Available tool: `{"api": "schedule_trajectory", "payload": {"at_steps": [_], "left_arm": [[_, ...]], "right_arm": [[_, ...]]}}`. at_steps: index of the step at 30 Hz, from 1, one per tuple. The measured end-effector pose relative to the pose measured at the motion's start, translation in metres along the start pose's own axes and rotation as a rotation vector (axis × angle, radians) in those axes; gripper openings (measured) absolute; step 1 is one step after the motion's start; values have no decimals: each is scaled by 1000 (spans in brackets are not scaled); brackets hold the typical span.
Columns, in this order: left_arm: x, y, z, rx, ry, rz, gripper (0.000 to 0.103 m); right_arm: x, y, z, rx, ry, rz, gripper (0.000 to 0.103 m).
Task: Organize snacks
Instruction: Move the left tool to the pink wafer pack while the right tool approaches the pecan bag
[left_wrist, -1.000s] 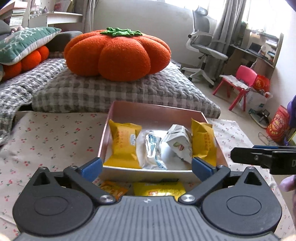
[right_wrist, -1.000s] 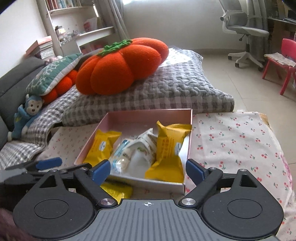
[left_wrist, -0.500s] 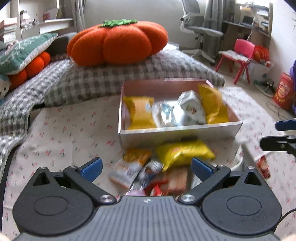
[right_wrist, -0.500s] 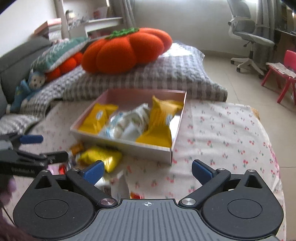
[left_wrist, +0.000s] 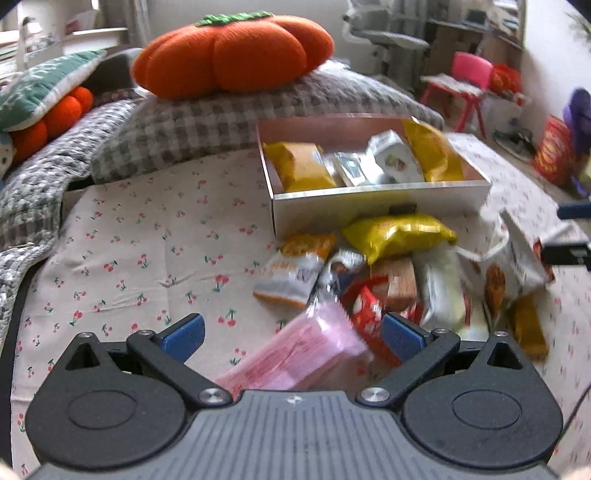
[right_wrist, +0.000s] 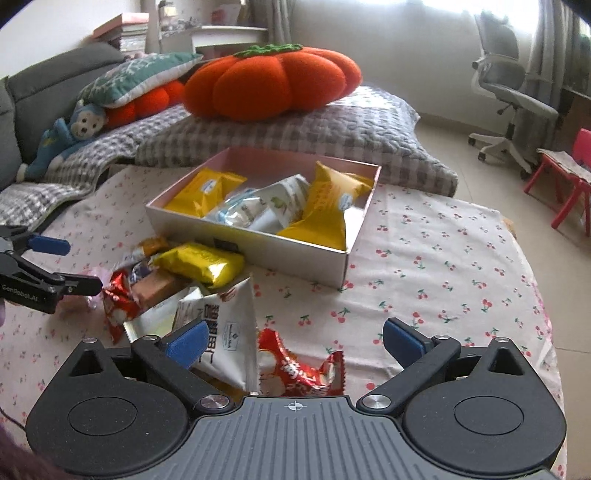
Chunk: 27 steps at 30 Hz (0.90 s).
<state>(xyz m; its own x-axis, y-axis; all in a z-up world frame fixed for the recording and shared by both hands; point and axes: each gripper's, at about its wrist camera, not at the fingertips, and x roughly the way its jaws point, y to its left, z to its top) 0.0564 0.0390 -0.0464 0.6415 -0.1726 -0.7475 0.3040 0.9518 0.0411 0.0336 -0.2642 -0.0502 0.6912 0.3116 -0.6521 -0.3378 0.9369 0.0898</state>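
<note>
A: Okay, both tools out over the pile. Left tool (left_wrist: 291, 334) spread wide, nothing held, pink packet (left_wrist: 295, 360) lying right between its fingers. Right tool (right_wrist: 293, 338) also wide open & empty, over the white pouch (right_wrist: 229, 332) and a red wrapper (right_wrist: 299, 371).

B: And the box (right_wrist: 306, 260)?

A: Pink box sits at the far side of the pile on the cherry-print tabletop (right_wrist: 443, 273). Already has two yellow packs + silvery ones inside; little room left, I'd say mostly towards the near wall. Loose stuff crowds just in front: yellow bag (left_wrist: 399, 234) touching the box wall, orange-white pack (left_wrist: 295, 271) beside it.

B: Best move?

A: Prob take the pink one w/ the left. Come down square, pinch across the short width, mid-body, not the crimped end. Foil's slippery, so close fully before lifting. Watch the red wrapper overlapping its right edge; could drag along.

B: Right tool?

A: Hold off, keep clear of the left's path to the box.
</note>
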Motion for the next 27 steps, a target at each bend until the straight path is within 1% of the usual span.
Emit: {"api": "schedule_trajectory", "payload": {"at_steps": [2, 4, 8, 11, 13, 18, 22, 26, 27], "left_arm": [[1, 2, -2, 9, 18, -18, 102], [0, 3, -4, 18, 15, -36, 102], [0, 5, -10, 38, 20, -73, 101], [1, 8, -14, 49, 23, -78, 101], [0, 10, -15, 56, 8, -75, 101], [6, 16, -20, 74, 7, -85, 100], [12, 20, -22, 73, 26, -86, 94], [13, 21, -21, 75, 37, -110, 84], [13, 20, -21, 80, 42, -117, 84]], "right_arm": [[4, 5, 0, -11, 7, -6, 102], [6, 10, 0, -14, 9, -10, 102], [11, 22, 0, -25, 13, 12, 102], [17, 30, -3, -51, 34, 24, 102], [22, 36, -3, -72, 47, 25, 102], [26, 46, -4, -96, 49, 39, 102], [32, 48, -6, -110, 60, 37, 102], [38, 47, -6, -98, 70, 35, 102], [38, 47, -5, -95, 71, 34, 102]]}}
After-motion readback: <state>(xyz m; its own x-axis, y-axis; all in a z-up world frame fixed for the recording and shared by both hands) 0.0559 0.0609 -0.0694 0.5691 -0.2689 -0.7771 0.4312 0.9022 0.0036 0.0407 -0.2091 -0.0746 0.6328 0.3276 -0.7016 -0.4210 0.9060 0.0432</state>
